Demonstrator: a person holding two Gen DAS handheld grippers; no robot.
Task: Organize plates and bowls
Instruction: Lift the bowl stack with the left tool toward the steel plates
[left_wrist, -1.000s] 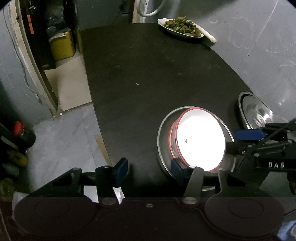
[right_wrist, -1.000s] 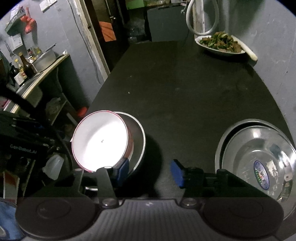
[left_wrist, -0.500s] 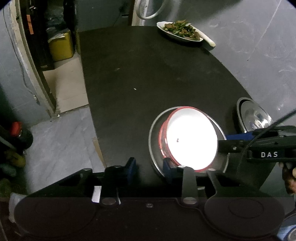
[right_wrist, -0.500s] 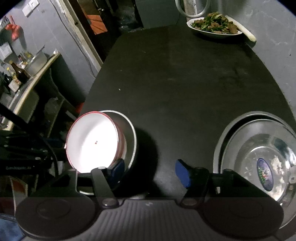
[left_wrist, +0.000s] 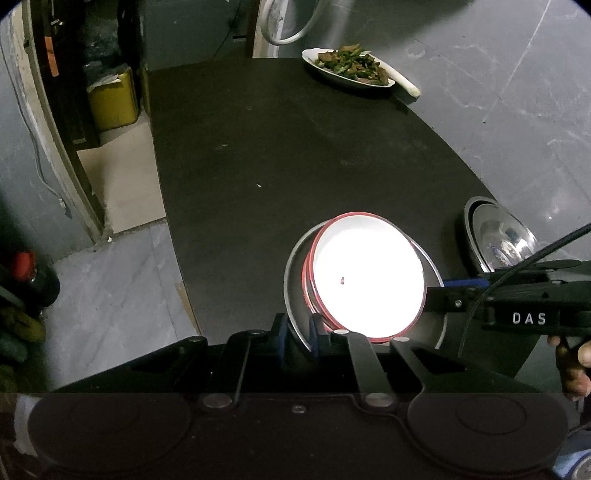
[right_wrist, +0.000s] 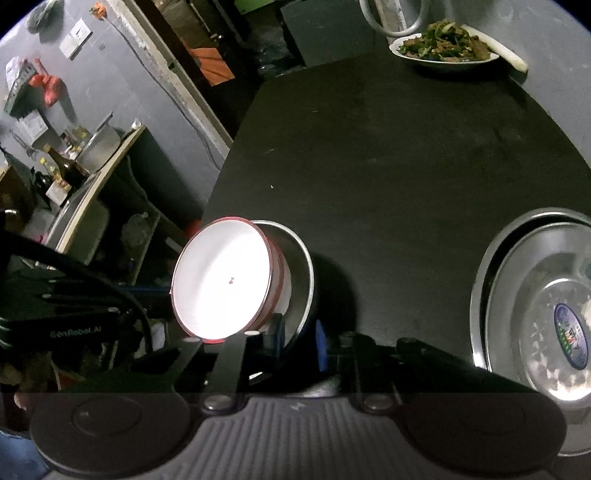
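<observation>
Both tools have closed since a second ago: the left tool (left_wrist: 297, 332) now clamps the near rim of the steel pan (left_wrist: 295, 269), and the right tool (right_wrist: 297, 339) clamps the same pan's rim on the opposite side. Each points steeply down at the desk (left_wrist: 295, 166). Inside the pan sits the red-rimmed white bowl (left_wrist: 365, 277) — tilted. Right of the pan, apart, lie stacked steel plates (right_wrist: 535, 295); far beyond it, a dish of greens (left_wrist: 347, 68).

Dim room seen through my two fisheye lenses, edges curved and vignetted. My light blows out the white bowl (left_wrist: 367, 282) to pure glare; its shadow falls across the black table (right_wrist: 406, 155); background murky.
</observation>
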